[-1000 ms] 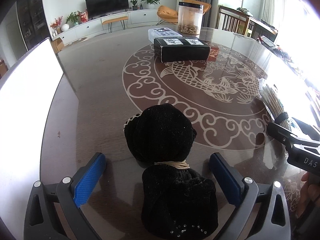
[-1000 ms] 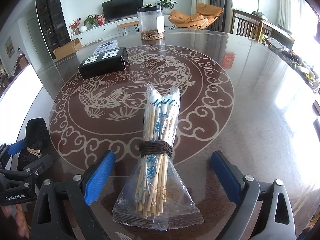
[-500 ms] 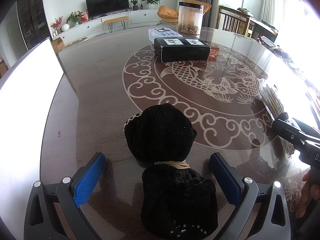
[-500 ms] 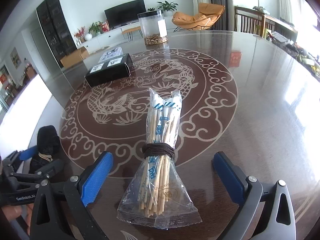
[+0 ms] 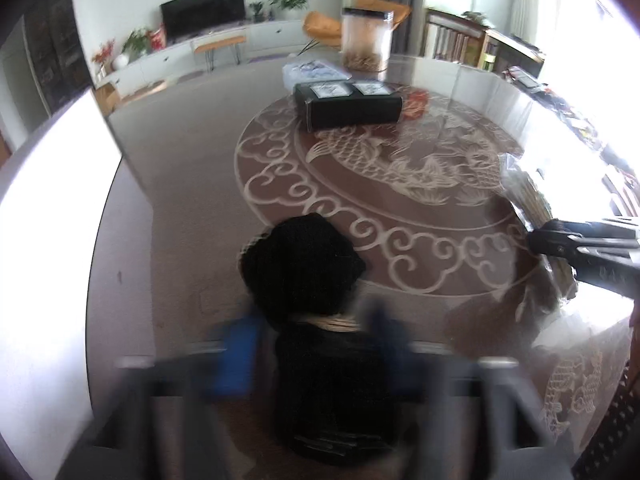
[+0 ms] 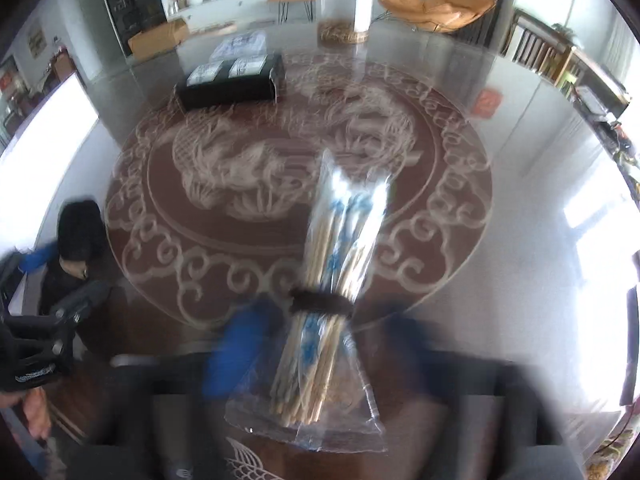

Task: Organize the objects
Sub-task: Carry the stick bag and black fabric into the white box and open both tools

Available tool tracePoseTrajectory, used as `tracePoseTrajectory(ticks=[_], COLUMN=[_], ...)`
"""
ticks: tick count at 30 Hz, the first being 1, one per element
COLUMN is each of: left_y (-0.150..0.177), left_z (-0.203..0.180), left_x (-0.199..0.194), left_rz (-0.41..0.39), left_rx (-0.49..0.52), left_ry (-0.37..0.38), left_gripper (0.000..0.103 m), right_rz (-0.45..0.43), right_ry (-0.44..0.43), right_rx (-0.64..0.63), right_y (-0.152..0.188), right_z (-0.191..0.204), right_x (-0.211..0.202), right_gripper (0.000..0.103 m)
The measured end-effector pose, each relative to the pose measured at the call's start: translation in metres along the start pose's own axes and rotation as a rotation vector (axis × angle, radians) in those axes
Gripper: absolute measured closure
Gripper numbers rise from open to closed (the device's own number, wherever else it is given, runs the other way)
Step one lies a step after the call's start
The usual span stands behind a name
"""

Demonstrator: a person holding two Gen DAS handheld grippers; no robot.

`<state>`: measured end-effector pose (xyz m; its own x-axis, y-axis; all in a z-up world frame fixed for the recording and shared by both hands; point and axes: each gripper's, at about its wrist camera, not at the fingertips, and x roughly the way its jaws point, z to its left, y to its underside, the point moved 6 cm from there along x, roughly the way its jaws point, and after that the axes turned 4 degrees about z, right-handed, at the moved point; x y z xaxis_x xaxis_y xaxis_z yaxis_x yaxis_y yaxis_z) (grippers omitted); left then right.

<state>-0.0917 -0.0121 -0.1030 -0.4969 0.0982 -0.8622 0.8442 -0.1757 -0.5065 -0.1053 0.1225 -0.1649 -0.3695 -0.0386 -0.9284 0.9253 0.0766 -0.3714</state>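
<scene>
A black cloth bundle [image 5: 304,264] tied with a pale cord lies near the round table's front left edge. My left gripper [image 5: 312,336] straddles its tied neck, jaws closing, the blurred blue pads [image 5: 240,352] against the cloth. A clear bag of wooden chopsticks [image 6: 340,240], bound with a dark band, lies on the carved medallion. My right gripper [image 6: 320,340] is closing on it just below the band, its pads smeared by motion and touching the bag. The chopsticks [image 5: 528,196] also show at the right of the left wrist view.
A black box [image 5: 348,106] sits across the table, with a clear packet [image 5: 312,72] and a tall clear jar [image 5: 366,40] behind it. A small red item [image 5: 416,100] lies by the box. The table's rim [image 5: 104,240] curves close on the left.
Both grippers' jaws have swung in from wide open onto their bundles. The right wrist view has shifted and tilted, and the chopstick bag now leans to the right.
</scene>
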Motion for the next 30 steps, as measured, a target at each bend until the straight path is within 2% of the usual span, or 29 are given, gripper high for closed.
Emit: tracePoseTrajectory(ticks=[4, 6, 9, 11, 14, 17, 19, 21, 23, 24, 25, 26, 27, 28, 30], left_y=[0.010, 0.017, 0.023, 0.023, 0.023, 0.035, 0.060, 0.087, 0.120, 0.133, 0.146, 0.163, 0.171, 0.177, 0.179], left_z=[0.006, 0.006, 0.010, 0.020, 0.061, 0.121, 0.173, 0.211, 0.249, 0.263, 0.275, 0.289, 0.295, 0.299, 0.299], left_x=[-0.015, -0.032, -0.072, -0.108, -0.163, -0.198, -0.211, -0.215, -0.208, -0.203, -0.197, -0.189, -0.186, -0.184, -0.187], left_rz=[-0.018, -0.039, -0.088, -0.144, -0.236, -0.268, -0.246, -0.204, -0.112, -0.061, -0.007, 0.055, 0.070, 0.070, 0.034], left_rx=[-0.068, -0.094, -0.122, -0.136, -0.169, -0.229, -0.307, -0.380, -0.462, -0.500, -0.543, -0.616, -0.658, -0.692, -0.723], left_ry=[0.059, 0.098, 0.169, 0.189, 0.145, 0.029, -0.073, -0.136, -0.201, -0.228, -0.247, -0.252, -0.236, -0.214, -0.192], left_gripper=[0.072, 0.072, 0.072, 0.072, 0.072, 0.072, 0.072, 0.072, 0.070, 0.065, 0.054, 0.048, 0.039, 0.038, 0.034], right_rz=[-0.020, -0.039, -0.061, -0.083, -0.128, -0.185, -0.206, -0.205, -0.188, -0.180, -0.164, -0.130, -0.088, -0.053, -0.041], right_ry=[-0.069, -0.130, -0.208, -0.248, -0.339, -0.447, -0.521, -0.594, -0.662, -0.678, -0.698, -0.728, -0.751, -0.767, -0.783], right_rx=[0.063, 0.085, 0.100, 0.080, 0.020, -0.078, -0.154, -0.248, -0.357, -0.386, -0.419, -0.452, -0.469, -0.471, -0.445], right_y=[0.004, 0.011, 0.019, 0.018, 0.004, -0.010, -0.015, -0.013, -0.001, 0.004, 0.011, 0.020, 0.027, 0.032, 0.037], right_z=[0.000, 0.009, 0.028, 0.050, 0.100, 0.164, 0.213, 0.268, 0.326, 0.344, 0.364, 0.385, 0.399, 0.408, 0.408], right_x=[-0.011, -0.020, -0.034, -0.050, -0.083, -0.126, -0.147, -0.164, -0.170, -0.168, -0.163, -0.153, -0.142, -0.132, -0.122], right_gripper=[0.074, 0.074, 0.074, 0.074, 0.074, 0.074, 0.074, 0.074, 0.074, 0.073, 0.071, 0.060, 0.050, 0.036, 0.034])
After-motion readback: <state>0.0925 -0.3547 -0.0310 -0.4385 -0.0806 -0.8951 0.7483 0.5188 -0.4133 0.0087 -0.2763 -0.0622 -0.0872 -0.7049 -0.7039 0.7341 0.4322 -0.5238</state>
